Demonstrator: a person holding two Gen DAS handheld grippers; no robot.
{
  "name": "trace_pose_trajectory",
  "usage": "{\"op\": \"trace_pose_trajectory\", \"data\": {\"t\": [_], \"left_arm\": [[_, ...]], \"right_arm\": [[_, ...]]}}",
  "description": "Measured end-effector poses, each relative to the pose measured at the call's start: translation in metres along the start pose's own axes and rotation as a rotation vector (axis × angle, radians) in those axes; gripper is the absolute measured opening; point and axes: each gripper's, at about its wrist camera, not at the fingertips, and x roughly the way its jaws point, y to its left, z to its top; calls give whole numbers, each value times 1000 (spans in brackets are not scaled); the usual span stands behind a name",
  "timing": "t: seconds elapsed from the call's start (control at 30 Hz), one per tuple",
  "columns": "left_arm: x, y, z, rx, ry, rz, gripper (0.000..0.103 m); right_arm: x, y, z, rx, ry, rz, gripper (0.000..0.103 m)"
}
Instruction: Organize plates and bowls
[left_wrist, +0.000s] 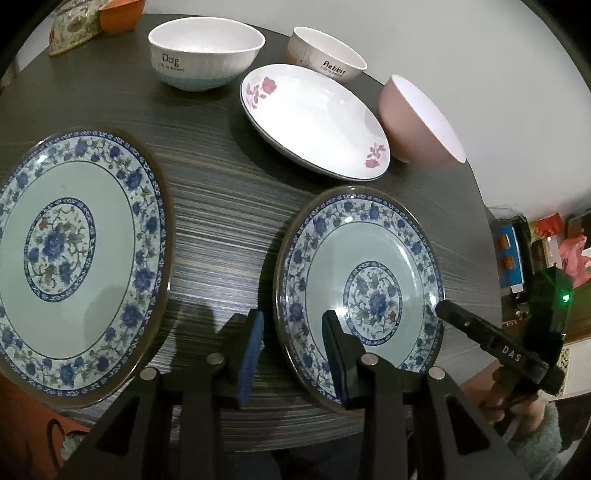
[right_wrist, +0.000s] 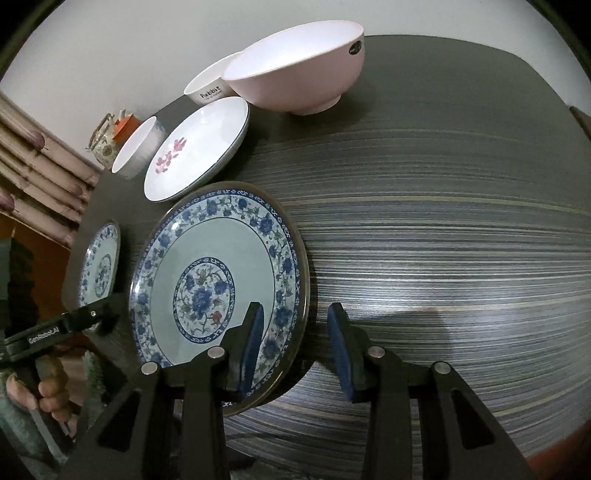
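Two blue-flowered plates lie flat on the dark striped table: a bigger-looking one at the left and a second plate to its right. My left gripper is open and straddles that second plate's left rim, one pad over the plate and one over the table. In the right wrist view my right gripper is open across the same plate's right rim. Neither gripper's pads press the rim. Farther back stand a rose-patterned plate, a pink bowl, a "Dog" bowl and a "Rabbit" bowl.
An orange container and a patterned tin sit at the table's far left corner. Beyond the right table edge there is floor clutter. A person's hand grips the other tool's handle. The table stretches bare to the right.
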Motion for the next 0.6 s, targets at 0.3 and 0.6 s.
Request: {"op": "trace_pose_trajectory", "data": {"t": [0.3,0.6], "left_arm": [[12,4,8,-5,19,-5,34],[20,9,13,-15,44,-20,31]], "right_arm": [[7,-7,1,26,12,49,34],[10,-12,2,42,13,84,29]]}}
